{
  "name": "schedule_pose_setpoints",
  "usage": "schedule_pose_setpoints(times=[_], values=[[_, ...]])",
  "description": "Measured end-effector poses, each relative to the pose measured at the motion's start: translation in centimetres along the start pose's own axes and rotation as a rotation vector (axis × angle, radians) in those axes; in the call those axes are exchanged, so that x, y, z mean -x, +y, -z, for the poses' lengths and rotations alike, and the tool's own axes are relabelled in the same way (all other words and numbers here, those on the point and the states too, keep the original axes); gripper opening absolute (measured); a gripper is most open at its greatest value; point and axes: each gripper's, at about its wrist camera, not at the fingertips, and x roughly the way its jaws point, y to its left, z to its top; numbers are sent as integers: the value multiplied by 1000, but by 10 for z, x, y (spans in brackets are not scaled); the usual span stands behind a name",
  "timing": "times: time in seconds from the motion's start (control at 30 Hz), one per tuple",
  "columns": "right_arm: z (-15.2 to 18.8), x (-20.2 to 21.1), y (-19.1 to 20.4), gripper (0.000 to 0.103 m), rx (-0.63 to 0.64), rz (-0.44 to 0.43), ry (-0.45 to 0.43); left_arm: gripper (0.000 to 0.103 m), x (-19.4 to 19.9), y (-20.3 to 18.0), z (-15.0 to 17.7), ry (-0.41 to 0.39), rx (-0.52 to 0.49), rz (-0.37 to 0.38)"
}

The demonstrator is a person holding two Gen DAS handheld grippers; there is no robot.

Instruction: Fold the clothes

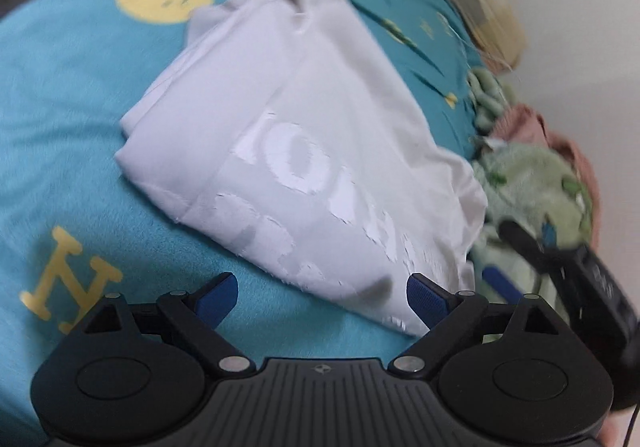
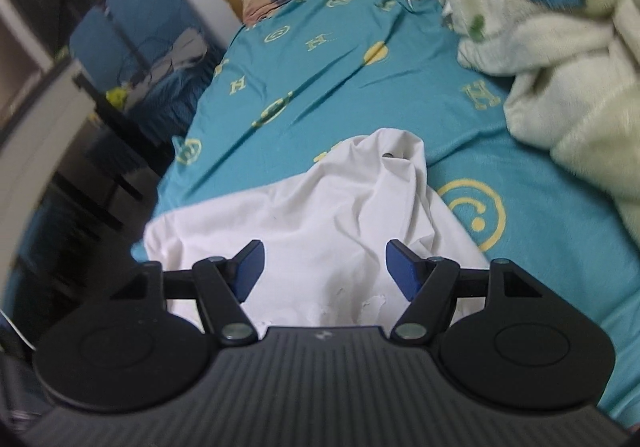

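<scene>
both the left gripper (image 1: 322,293) and right gripper (image 2: 324,267) hung spread and empty over the limp, light, folded white cotton t-shirt (image 1: 304,151), probably best pinched at its layered edge.

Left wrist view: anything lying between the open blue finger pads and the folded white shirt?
Nothing separate. In the left wrist view, only bare teal printed bedsheet shows between the left gripper and the folded white shirt, whose near corner already reaches the right pad.
</scene>
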Motion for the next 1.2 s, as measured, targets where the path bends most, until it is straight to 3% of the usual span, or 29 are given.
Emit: schedule_pose_setpoints(times=[0.23, 0.37, 0.4, 0.5, 0.53, 0.6, 0.73, 0.83, 0.93, 1.03, 1.1, 1.2], values=[[-6, 5, -17, 71, -191, -117, 2, 85, 9, 29, -12, -123, 206, 80], [-4, 9, -21, 71, -270, -193, 10, 66, 14, 38, -13, -175, 263, 76], [-3, 10, -20, 71, -284, -213, 19, 57, 14, 39, -13, -183, 276, 75], [4, 11, -17, 71, -332, -295, 58, 38, 18, 39, -13, -209, 272, 66], [8, 10, -15, 71, -364, -341, 81, 36, 20, 36, -12, -225, 263, 71], [19, 5, -13, 71, -447, -449, 138, 21, 26, 28, -11, -260, 225, 87], [51, -16, -3, 71, -626, -586, 296, 16, 40, 11, -10, -315, 151, 158], [74, -36, 6, 71, -693, -597, 379, 15, 43, 1, -11, -334, 120, 190], [90, -52, -2, 73, -797, -608, 358, 15, 44, -1, -8, -331, 123, 200], [99, -65, -15, 78, -845, -515, 326, 15, 42, 5, -9, -314, 154, 202], [101, -68, -25, 78, -881, -439, 285, 15, 43, 10, -10, -302, 175, 204], [92, -55, -41, 78, -905, -341, 135, 15, 42, 16, -11, -291, 195, 211]])
